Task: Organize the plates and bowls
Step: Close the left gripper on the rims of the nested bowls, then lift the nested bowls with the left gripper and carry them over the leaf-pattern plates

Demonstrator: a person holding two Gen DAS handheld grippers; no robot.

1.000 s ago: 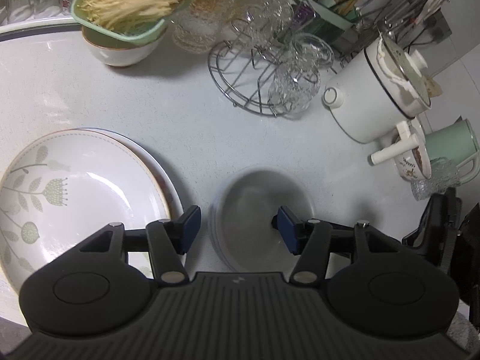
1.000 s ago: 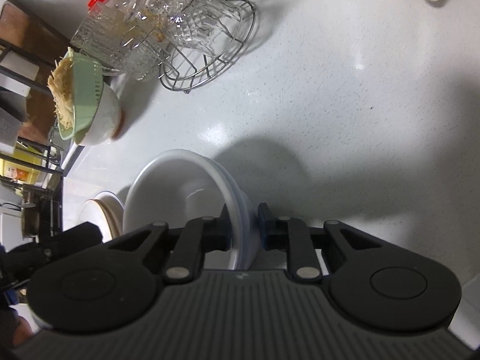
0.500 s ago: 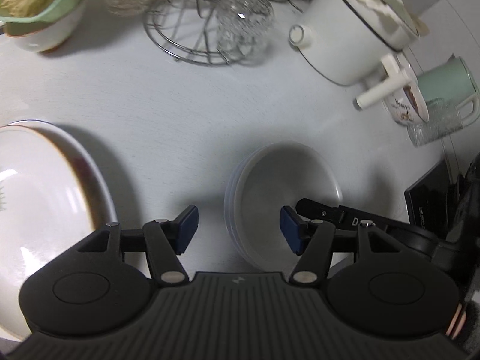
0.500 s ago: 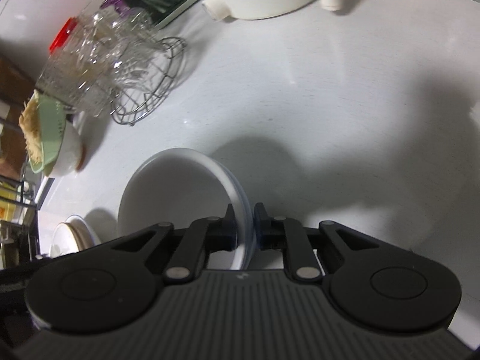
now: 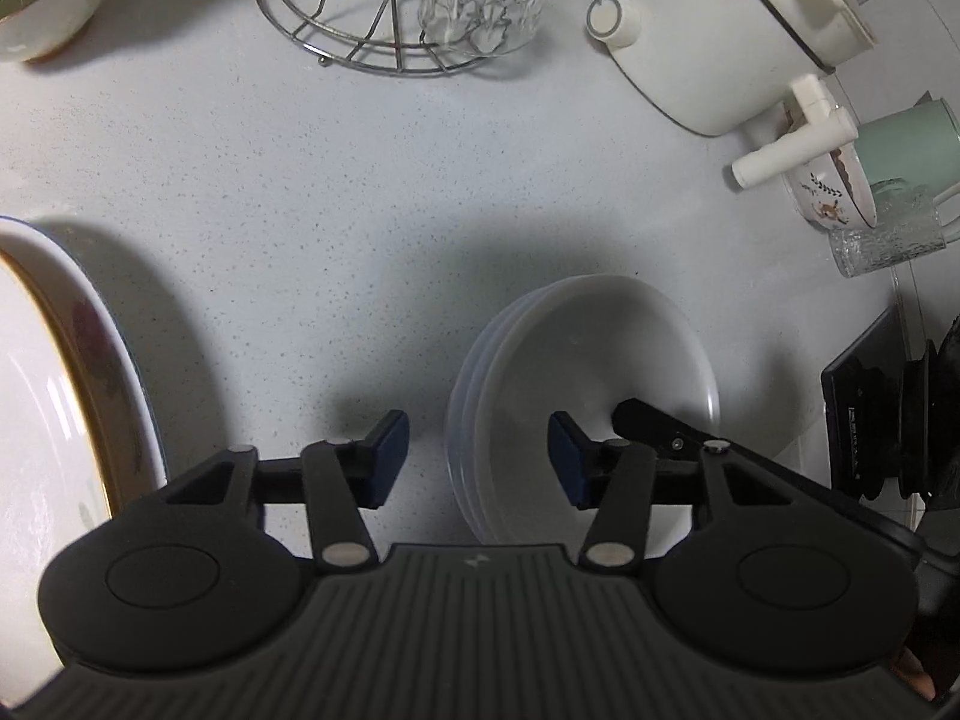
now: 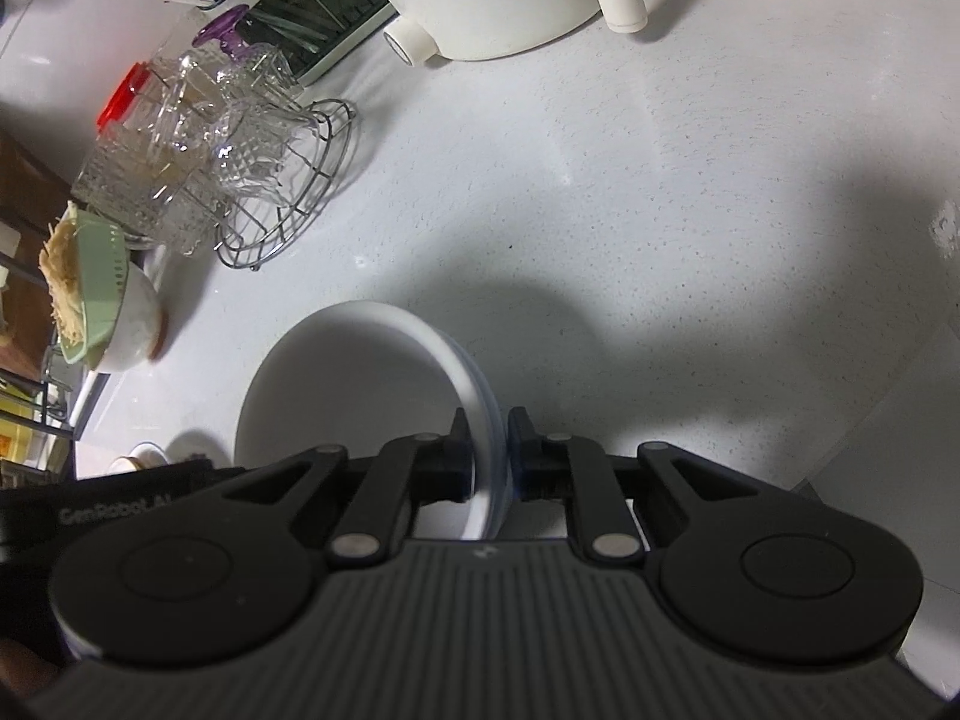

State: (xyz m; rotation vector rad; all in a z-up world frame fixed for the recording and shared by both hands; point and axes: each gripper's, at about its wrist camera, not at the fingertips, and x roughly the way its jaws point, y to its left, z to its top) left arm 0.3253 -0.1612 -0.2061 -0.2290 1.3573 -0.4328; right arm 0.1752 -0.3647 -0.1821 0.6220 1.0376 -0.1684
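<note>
Left wrist view: a large gold-rimmed plate point(image 5: 66, 420) is lying at the far left on the white countertop point(image 5: 360, 210). The left gripper point(image 5: 477, 450) is being held low, pointing forward, fingers spread apart over the near left rim of the stack of white bowls point(image 5: 576, 396). From the right, that stack's rim is being pinched between the right gripper point(image 6: 486, 450) fingers.

Left of the left gripper point(image 5: 474, 456) the large plate point(image 5: 54, 396) runs off the frame edge, the near rim of the stacked white bowls point(image 5: 582, 384) hides beneath its body, and far ahead the white pot point(image 5: 738, 30) is cropped at top.
</note>
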